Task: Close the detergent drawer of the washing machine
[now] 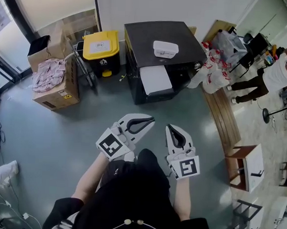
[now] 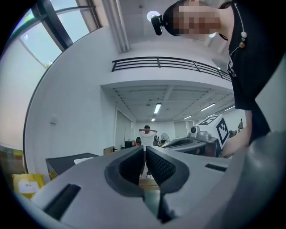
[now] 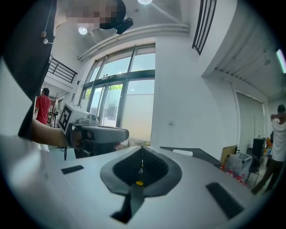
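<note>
Smooth grey-green floor [image 1: 56, 146], with a white wall [image 1: 138, 7] behind. A black box-shaped washing machine [image 1: 142, 38] stood against the wall, a white drawer-like panel [image 1: 155, 80] jutting from its front, well apart from both grippers. A yellow-lidded black bin [image 1: 101, 48] stood just beside it. Left gripper [image 1: 148, 120] and right gripper [image 1: 173, 129]: jaws pressed together, nothing held.

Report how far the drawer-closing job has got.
Done: nothing yet. What looks like the white detergent drawer sticks out of the front of the black washing machine. In hand: the left gripper and right gripper are held near the person, fingers shut on nothing, apart from the machine. Left: reach the drawer and push it fully in.
</note>
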Demonstrator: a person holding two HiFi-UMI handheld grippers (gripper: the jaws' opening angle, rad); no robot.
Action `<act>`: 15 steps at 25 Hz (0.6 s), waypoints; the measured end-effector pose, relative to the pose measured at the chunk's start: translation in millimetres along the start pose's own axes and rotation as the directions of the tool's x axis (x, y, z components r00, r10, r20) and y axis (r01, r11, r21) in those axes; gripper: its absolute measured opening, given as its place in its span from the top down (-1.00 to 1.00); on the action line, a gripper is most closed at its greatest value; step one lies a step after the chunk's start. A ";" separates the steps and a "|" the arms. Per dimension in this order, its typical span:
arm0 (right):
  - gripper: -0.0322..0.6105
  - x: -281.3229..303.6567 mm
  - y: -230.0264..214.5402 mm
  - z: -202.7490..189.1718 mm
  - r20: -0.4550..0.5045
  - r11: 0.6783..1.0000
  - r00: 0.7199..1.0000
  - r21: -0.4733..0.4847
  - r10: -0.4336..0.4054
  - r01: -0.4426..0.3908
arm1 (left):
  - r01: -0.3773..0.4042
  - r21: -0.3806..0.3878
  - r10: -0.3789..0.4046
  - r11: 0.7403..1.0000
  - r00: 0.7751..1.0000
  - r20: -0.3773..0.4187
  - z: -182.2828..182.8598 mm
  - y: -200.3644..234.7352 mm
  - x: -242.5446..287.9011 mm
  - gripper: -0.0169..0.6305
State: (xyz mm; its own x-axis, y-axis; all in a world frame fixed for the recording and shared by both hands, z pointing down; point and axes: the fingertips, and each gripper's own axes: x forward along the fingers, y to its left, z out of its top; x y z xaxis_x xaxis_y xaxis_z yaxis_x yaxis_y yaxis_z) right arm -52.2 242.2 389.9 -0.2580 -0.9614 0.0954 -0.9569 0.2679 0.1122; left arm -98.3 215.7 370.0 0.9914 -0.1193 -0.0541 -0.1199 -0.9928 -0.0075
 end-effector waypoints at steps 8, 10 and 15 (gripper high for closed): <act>0.78 9.2 -35.2 -36.9 -0.072 0.999 0.997 0.030 0.029 -0.027 | 0.065 0.011 -0.063 0.998 0.992 -0.105 -38.5 12.7 30.6 0.59; 0.76 18.4 -49.2 -46.7 -0.097 0.999 0.994 0.007 0.050 -0.050 | 0.088 0.051 -0.079 0.995 0.984 -0.159 -53.5 19.0 44.5 0.59; 0.68 49.8 -81.8 -67.7 -0.133 0.988 0.980 0.035 0.151 -0.147 | 0.093 0.075 -0.071 0.993 0.965 -0.253 -83.5 43.0 78.8 0.59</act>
State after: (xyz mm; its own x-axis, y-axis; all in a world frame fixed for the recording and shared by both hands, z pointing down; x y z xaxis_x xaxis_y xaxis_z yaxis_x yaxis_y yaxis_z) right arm 22.3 176.6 452.4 -0.3791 -0.8932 0.2419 -0.9125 0.4042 0.0624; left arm -21.0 162.5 448.7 0.9784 -0.0484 0.2008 -0.0313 -0.9957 -0.0877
